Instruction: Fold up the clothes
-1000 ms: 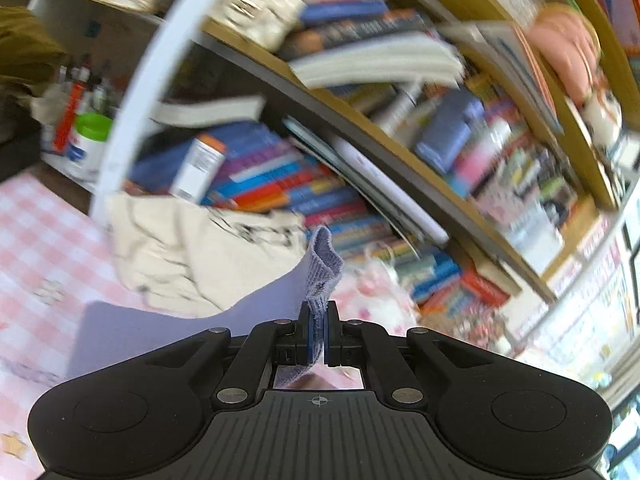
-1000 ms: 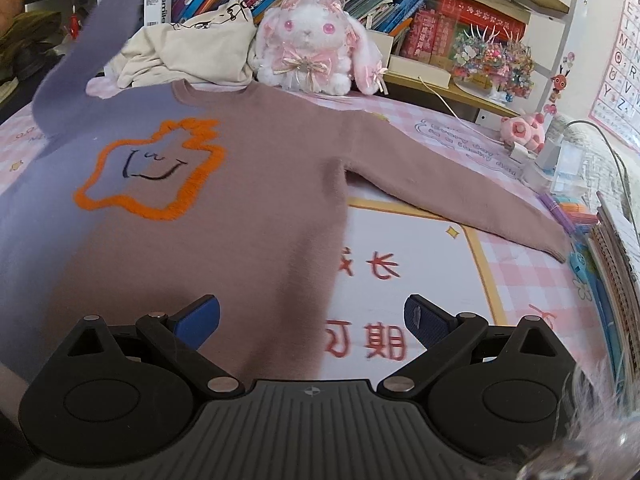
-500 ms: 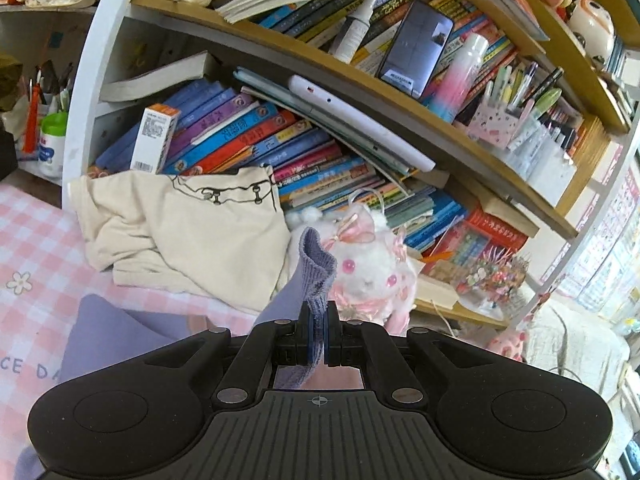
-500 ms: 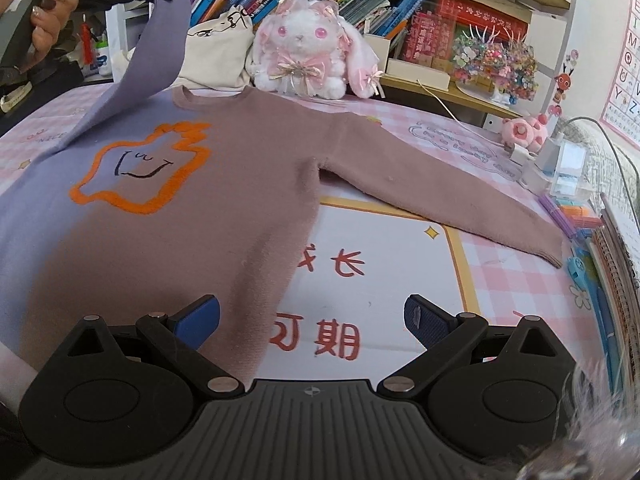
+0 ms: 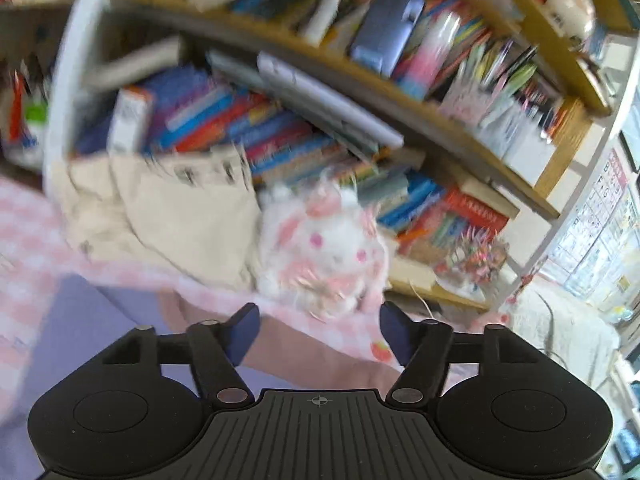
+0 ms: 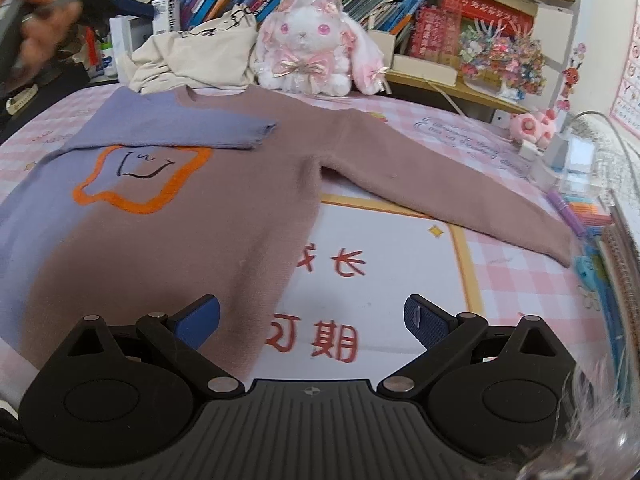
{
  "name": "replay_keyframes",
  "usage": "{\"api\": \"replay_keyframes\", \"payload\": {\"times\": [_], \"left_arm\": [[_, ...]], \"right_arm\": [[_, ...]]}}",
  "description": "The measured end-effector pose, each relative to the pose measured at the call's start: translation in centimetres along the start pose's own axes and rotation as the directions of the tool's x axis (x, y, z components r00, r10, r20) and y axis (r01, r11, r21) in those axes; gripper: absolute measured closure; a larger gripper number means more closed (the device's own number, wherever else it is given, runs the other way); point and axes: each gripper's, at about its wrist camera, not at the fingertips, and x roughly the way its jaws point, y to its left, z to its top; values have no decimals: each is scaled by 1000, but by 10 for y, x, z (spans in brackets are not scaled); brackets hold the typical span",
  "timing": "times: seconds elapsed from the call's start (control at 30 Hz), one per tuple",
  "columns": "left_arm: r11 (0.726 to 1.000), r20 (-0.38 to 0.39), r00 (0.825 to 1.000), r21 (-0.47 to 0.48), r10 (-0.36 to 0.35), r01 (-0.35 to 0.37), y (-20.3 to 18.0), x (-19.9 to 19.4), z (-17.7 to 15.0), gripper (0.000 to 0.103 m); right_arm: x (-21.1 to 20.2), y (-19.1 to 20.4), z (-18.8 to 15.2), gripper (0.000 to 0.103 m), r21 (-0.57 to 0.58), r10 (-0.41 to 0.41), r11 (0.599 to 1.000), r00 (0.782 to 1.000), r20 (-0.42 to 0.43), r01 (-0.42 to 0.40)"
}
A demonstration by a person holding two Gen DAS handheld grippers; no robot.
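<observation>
Purple sleeve dropped across sweater; left gripper jaws opening, empty.

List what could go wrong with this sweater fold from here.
1. The purple sleeve lies folded across the sweater chest at a slant, so the fold may end up uneven.
2. The brown sleeve reaches toward the pens at the table edge; lifting it could drag them.

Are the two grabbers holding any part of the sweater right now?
No. The left gripper is opening with nothing between its jaws; the purple sleeve lies folded across the sweater. The right gripper is open and empty.
</observation>
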Motion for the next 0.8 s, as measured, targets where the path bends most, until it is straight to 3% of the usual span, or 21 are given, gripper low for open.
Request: {"api": "replay_keyframes", "payload": {"times": [0.13,0.23,0.3,0.43,0.63,0.7,0.8], "left_arm": [[983,-31,983,45,181,-179,39,-37,-20,35],[948,-98,945,93,313,-304,72,-62,-49,35],[925,-138,916,118,376,-362,92,-75,-67,36],[909,-198,888,128,416,-397,119,-86,-93,36],[912,-221,886,158,406,-379,139,-79,-101,37],[921,-231,893,150,386,-359,146,-76,-102,43],[939,-262,902,128,344,-321,157,-72,-104,61]], "right_arm": [[4,7,3,6,4,48,999,999,-3,-48],[6,12,5,9,13,67,998,998,-9,-67],[7,14,5,18,18,63,998,998,-21,-62],[6,18,5,24,41,34,999,998,-48,-32],[4,19,0,42,130,-24,991,993,-114,39],[3,20,-3,50,165,-27,985,991,-132,49],[2,25,-5,60,213,-21,976,989,-144,51]]}}
